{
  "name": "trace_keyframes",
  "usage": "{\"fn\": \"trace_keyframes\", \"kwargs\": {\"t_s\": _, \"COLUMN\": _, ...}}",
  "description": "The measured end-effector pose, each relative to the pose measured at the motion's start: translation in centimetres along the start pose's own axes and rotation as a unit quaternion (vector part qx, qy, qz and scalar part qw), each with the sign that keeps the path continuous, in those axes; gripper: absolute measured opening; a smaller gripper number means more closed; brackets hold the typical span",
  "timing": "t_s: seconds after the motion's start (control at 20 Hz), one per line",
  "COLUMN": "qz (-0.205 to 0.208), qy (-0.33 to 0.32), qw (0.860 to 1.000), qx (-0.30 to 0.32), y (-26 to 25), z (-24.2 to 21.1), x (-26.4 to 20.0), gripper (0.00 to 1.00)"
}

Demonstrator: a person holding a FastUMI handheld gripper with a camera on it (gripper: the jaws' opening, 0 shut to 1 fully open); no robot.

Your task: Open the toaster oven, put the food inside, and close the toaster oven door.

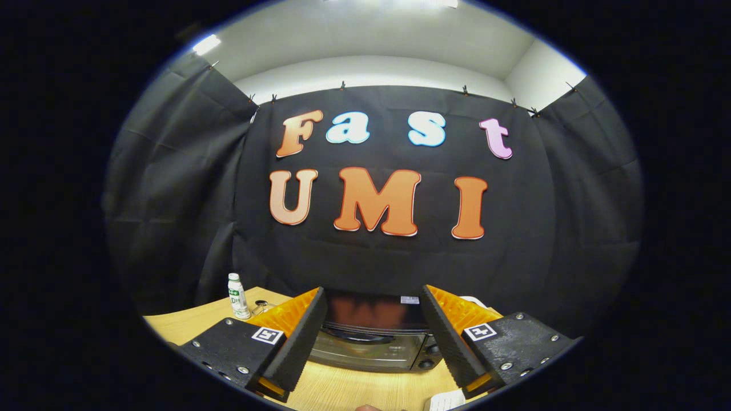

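Observation:
A dark toaster oven (371, 337) stands on the wooden table (188, 325), just beyond my fingers and seen in the gap between them. Its glass door looks closed, with the handle running across the upper front and knobs at the right side. My gripper (374, 305) is open, held above the table in front of the oven, and nothing is between its fingers. The fingers hide the oven's left and right ends. I see no food here.
A small white bottle with a green label (238, 295) stands on the table left of the oven, with a small dark object (260, 305) beside it. A white paper edge (445, 401) lies near the front, under the right finger. Black cloth walls close the booth behind.

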State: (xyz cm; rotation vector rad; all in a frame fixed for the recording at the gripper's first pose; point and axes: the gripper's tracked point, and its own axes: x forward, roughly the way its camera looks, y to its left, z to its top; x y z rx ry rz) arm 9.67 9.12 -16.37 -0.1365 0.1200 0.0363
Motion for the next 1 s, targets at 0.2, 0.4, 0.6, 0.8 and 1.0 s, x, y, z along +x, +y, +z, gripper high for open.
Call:
{"fn": "trace_keyframes", "kwargs": {"t_s": 0.2, "qz": -0.003, "qy": -0.031, "qw": 0.999, "qx": 0.012, "y": -1.9, "z": 3.1, "x": -1.8, "gripper": 0.99}}
{"fn": "trace_keyframes", "kwargs": {"t_s": 0.4, "qz": -0.006, "qy": -0.051, "qw": 0.999, "qx": 0.011, "y": -3.1, "z": 4.8, "x": -3.3, "gripper": 0.99}}
{"fn": "trace_keyframes", "kwargs": {"t_s": 0.6, "qz": -0.007, "qy": -0.051, "qw": 0.999, "qx": 0.01, "y": -4.1, "z": 5.4, "x": -4.8, "gripper": 0.99}}
{"fn": "trace_keyframes", "kwargs": {"t_s": 0.8, "qz": -0.021, "qy": -0.064, "qw": 0.998, "qx": 0.011, "y": -5.7, "z": 6.6, "x": -6.1, "gripper": 0.99}}
{"fn": "trace_keyframes", "kwargs": {"t_s": 1.0, "qz": -0.028, "qy": -0.074, "qw": 0.997, "qx": 0.02, "y": -6.5, "z": 7.1, "x": -6.8, "gripper": 0.99}}
